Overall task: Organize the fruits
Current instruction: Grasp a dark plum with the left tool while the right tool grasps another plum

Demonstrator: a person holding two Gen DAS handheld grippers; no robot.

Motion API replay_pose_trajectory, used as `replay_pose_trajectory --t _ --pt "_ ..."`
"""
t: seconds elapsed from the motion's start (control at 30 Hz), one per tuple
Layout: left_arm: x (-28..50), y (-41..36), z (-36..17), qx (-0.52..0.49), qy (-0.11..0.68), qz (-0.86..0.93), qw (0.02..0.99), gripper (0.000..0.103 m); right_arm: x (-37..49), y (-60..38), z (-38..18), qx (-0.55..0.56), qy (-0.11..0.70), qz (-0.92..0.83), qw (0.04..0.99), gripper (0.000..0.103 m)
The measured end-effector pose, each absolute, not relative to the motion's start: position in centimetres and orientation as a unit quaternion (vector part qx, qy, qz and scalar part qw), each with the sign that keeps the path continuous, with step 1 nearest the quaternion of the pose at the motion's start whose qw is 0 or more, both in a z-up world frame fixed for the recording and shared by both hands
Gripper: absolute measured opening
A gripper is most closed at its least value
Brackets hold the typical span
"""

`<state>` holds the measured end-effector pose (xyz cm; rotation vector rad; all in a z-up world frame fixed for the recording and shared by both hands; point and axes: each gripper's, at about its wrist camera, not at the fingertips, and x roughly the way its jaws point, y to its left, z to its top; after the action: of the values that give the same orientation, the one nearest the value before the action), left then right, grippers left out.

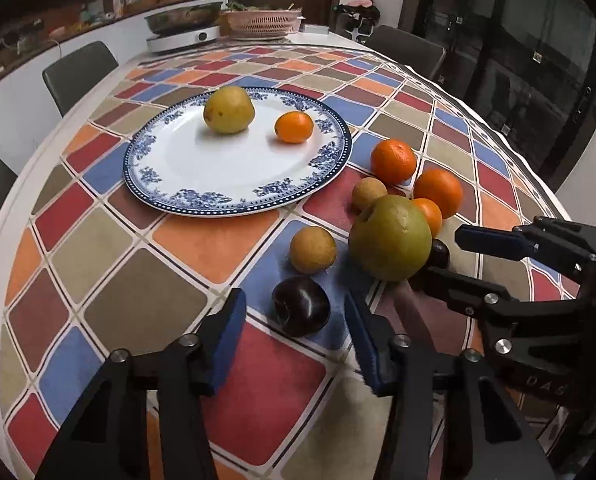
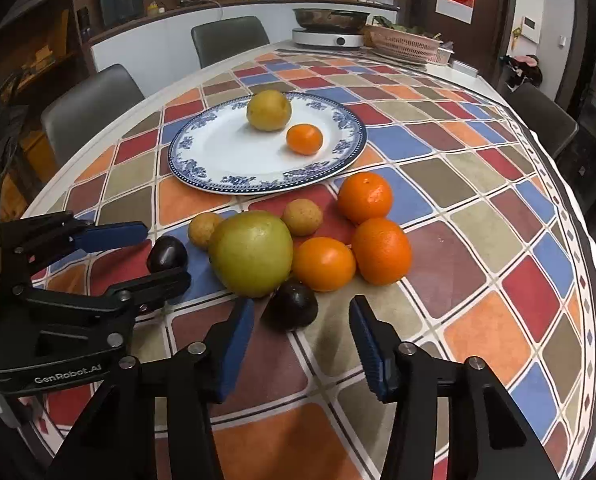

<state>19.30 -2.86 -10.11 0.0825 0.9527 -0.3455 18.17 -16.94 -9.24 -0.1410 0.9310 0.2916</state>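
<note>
A blue-patterned white plate [image 1: 169,168] [image 2: 217,152] holds a yellow pear [image 1: 229,110] [image 2: 268,110] and a small orange [image 1: 293,127] [image 2: 304,139]. Loose fruit lies in front of it: a big green pear [image 1: 390,238] [image 2: 250,253], three oranges [image 2: 364,197] [image 2: 382,251] [image 2: 324,264], two small brown fruits [image 1: 313,249] [image 2: 302,217] and two dark plums [image 1: 301,306] [image 2: 291,305]. My left gripper [image 1: 293,320] [image 2: 157,252] is open around one plum without touching it. My right gripper [image 2: 302,320] [image 1: 446,252] is open just before the other plum.
The table [image 2: 478,208] has a checkered cloth. At its far end stand an induction cooker with a pan [image 2: 330,28] and a pink basket [image 2: 406,42]. Grey chairs [image 2: 89,100] stand around the table.
</note>
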Motion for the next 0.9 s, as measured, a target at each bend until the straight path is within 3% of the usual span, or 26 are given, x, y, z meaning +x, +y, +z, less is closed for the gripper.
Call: replay_pose_trajectory --t 0.43,0.5,0.9 --pt "19.7 -3.1 -10.5 0.034 0.465 -0.16 0.87 0.03 19.0 -17.3 -10.4 -0.035 0.469 0.147 0.87 0.033" --pt "19.6 -3.2 -10.5 0.037 0.464 -0.158 0.871 0.03 18.9 -17.2 -10.3 -0.033 0.469 0.151 0.87 0.029" --pt "17.7 -3.0 -8.7 0.042 0.444 -0.141 0.884 0.03 17.5 -17.7 -9.1 -0.021 0.457 0.146 0.877 0.028"
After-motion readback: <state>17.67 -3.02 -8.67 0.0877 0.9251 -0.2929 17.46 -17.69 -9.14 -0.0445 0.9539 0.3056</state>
